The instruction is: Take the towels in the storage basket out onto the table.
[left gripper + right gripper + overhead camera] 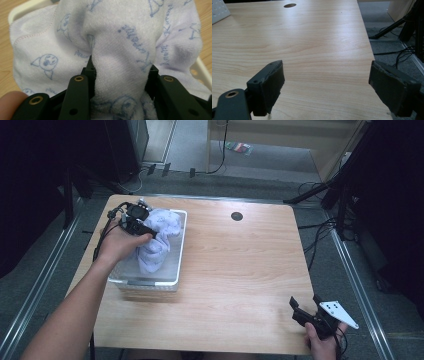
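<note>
A pale lilac towel printed with blue cat faces lies bunched in a white basket at the table's left. My left gripper reaches over the basket's far left corner and is shut on a thick fold of the towel, which bulges up between the two black jaws. At the table's near right corner my right gripper is held low and open, jaws wide apart over bare wood, with nothing between them.
The wooden table has a round cable hole near its far edge. The basket's corner appears at the top left of the right gripper view. Cables and stand legs cover the floor on the right.
</note>
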The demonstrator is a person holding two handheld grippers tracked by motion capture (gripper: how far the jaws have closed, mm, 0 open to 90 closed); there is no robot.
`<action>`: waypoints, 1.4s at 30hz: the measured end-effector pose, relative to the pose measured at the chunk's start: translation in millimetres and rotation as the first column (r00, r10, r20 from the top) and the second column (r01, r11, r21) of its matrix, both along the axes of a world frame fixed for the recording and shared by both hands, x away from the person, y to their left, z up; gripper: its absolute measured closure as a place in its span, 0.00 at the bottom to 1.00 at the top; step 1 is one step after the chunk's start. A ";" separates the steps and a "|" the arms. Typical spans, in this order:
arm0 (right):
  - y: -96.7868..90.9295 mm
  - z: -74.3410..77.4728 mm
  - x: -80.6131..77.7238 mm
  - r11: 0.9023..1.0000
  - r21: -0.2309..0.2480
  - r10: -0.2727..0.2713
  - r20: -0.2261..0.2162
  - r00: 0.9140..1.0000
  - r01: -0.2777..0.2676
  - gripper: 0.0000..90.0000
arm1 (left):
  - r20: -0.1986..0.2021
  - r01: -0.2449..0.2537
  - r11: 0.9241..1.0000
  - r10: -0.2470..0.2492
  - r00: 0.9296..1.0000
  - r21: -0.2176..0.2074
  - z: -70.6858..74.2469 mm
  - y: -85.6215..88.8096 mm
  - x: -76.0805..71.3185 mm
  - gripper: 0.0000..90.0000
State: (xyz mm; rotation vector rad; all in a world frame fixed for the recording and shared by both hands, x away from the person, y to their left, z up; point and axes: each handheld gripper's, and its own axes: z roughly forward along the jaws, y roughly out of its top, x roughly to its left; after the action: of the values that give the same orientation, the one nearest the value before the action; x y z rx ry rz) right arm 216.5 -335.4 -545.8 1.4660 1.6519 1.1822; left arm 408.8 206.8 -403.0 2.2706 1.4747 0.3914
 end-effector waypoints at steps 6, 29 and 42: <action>0.1 0.0 0.1 1.000 -0.001 0.000 -0.001 1.000 0.000 0.15 | 0.024 0.014 1.000 -0.014 1.000 -0.012 26.9 -3.5 -2.2 0.68; -0.1 0.0 0.0 1.000 -0.001 0.001 0.002 1.000 -0.001 0.15 | 0.097 0.143 0.990 -0.141 0.985 -0.008 82.8 -66.6 -12.3 0.68; -0.7 0.0 0.1 1.000 0.003 0.002 0.002 1.000 -0.002 0.15 | 0.100 0.216 0.976 -0.215 0.972 0.000 82.9 -110.2 -10.5 0.67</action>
State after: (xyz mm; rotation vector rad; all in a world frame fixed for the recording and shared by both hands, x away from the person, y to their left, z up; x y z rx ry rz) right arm 216.6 -336.1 -545.8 1.4643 1.6514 1.1871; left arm 398.3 96.6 -320.1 2.3365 1.1647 0.4226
